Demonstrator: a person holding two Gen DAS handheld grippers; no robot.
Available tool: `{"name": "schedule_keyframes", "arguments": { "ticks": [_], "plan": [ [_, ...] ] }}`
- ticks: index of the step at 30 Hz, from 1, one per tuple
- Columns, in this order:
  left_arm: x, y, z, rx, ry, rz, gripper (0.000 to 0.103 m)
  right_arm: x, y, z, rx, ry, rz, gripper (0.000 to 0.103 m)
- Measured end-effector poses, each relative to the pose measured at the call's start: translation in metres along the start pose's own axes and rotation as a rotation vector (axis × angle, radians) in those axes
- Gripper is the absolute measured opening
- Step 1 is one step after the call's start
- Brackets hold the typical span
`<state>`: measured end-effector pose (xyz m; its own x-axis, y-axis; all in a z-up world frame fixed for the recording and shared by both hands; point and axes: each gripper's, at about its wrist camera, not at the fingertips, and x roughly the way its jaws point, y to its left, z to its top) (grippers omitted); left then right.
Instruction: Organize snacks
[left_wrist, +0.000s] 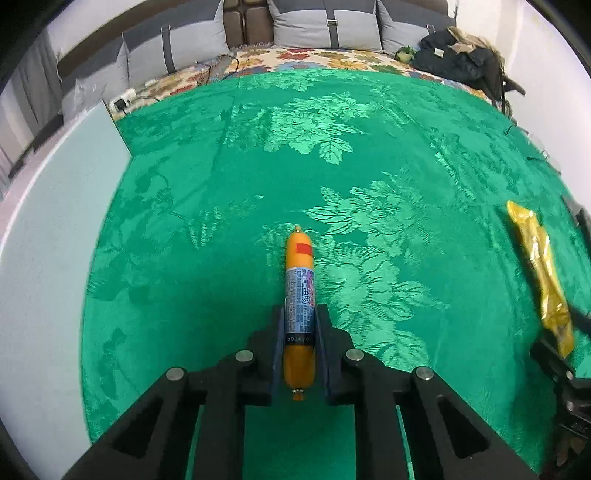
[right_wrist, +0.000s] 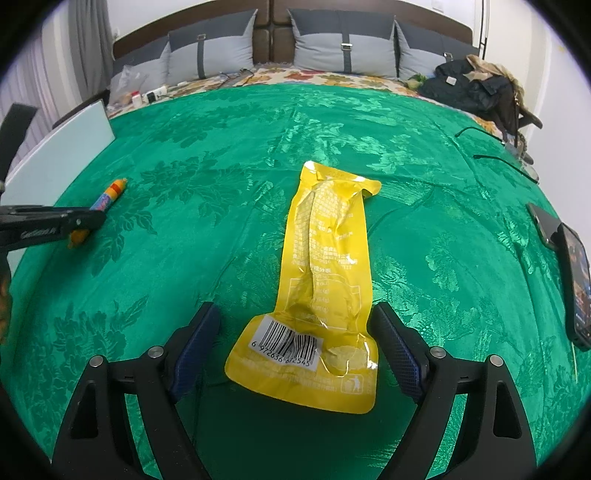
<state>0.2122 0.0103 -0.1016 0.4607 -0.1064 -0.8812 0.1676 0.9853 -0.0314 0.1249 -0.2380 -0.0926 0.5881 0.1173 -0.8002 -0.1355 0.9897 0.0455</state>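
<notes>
An orange sausage stick (left_wrist: 300, 295) with a blue-white label lies lengthwise between the fingers of my left gripper (left_wrist: 300, 314), which is shut on it low over the green cloth (left_wrist: 221, 221). It also shows in the right wrist view (right_wrist: 107, 199), held by the left gripper (right_wrist: 79, 221). A flat yellow snack pouch (right_wrist: 325, 280) with a barcode lies on the cloth between the fingers of my open right gripper (right_wrist: 297, 314). The fingers stand on either side of the pouch, apart from it. The pouch also shows at the right in the left wrist view (left_wrist: 539, 266).
A green flowered cloth (right_wrist: 184, 166) covers the bed. A white board (right_wrist: 62, 155) stands at the left edge. A dark phone (right_wrist: 572, 273) and cables (right_wrist: 506, 162) lie at the right. Grey pillows (right_wrist: 332, 44) and a dark bag (right_wrist: 472, 88) are at the back.
</notes>
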Motion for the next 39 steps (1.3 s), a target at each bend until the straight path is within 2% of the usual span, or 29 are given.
{"name": "schedule_keyframes", "arguments": {
  "ticks": [3,4,6,10,13,15,16,17,21,24,26,29,33,36,39],
  "plan": [
    [-0.011,0.008,-0.008,-0.054,-0.014,-0.071,0.015,-0.018,-0.034,0.005,0.216,-0.004,0.169,0.086],
    [-0.014,0.010,-0.011,-0.058,-0.020,-0.079,0.015,-0.025,-0.048,0.010,0.290,-0.026,0.199,0.086],
    [-0.022,0.014,-0.018,-0.079,-0.033,-0.103,0.015,-0.030,-0.063,0.026,0.342,-0.024,0.184,0.086],
    [-0.042,0.022,-0.029,-0.150,-0.052,-0.156,0.015,0.007,-0.055,0.066,0.247,0.179,0.144,0.087],
    [-0.065,0.028,-0.035,-0.181,-0.080,-0.188,0.015,0.042,-0.029,0.068,0.107,0.344,0.065,0.085],
    [-0.087,0.034,-0.040,-0.199,-0.107,-0.214,0.015,0.040,-0.014,0.066,-0.001,0.330,-0.021,0.079],
    [-0.100,0.038,-0.043,-0.212,-0.122,-0.228,0.015,0.036,-0.013,0.063,-0.003,0.330,-0.042,0.054],
    [-0.111,0.042,-0.046,-0.223,-0.136,-0.239,0.015,0.032,-0.016,0.062,0.022,0.325,-0.045,0.051],
    [-0.157,0.064,-0.056,-0.279,-0.204,-0.282,0.015,0.006,-0.045,0.052,0.209,0.296,0.050,0.051],
    [-0.192,0.088,-0.062,-0.334,-0.259,-0.322,0.015,-0.027,-0.047,0.063,0.310,0.232,0.167,0.051],
    [-0.209,0.104,-0.063,-0.368,-0.291,-0.332,0.015,-0.050,-0.028,0.080,0.304,0.189,0.230,0.050],
    [-0.235,0.142,-0.066,-0.434,-0.336,-0.328,0.015,-0.083,0.036,0.115,0.233,0.124,0.368,0.050],
    [-0.260,0.203,-0.075,-0.484,-0.379,-0.199,0.015,-0.107,0.134,0.150,0.163,0.090,0.572,0.050],
    [-0.261,0.251,-0.088,-0.532,-0.365,-0.115,0.015,-0.115,0.217,0.168,0.101,0.095,0.709,0.050],
    [-0.250,0.297,-0.106,-0.573,-0.322,-0.004,0.015,-0.110,0.294,0.174,0.035,0.130,0.788,0.051]
  ]
}}
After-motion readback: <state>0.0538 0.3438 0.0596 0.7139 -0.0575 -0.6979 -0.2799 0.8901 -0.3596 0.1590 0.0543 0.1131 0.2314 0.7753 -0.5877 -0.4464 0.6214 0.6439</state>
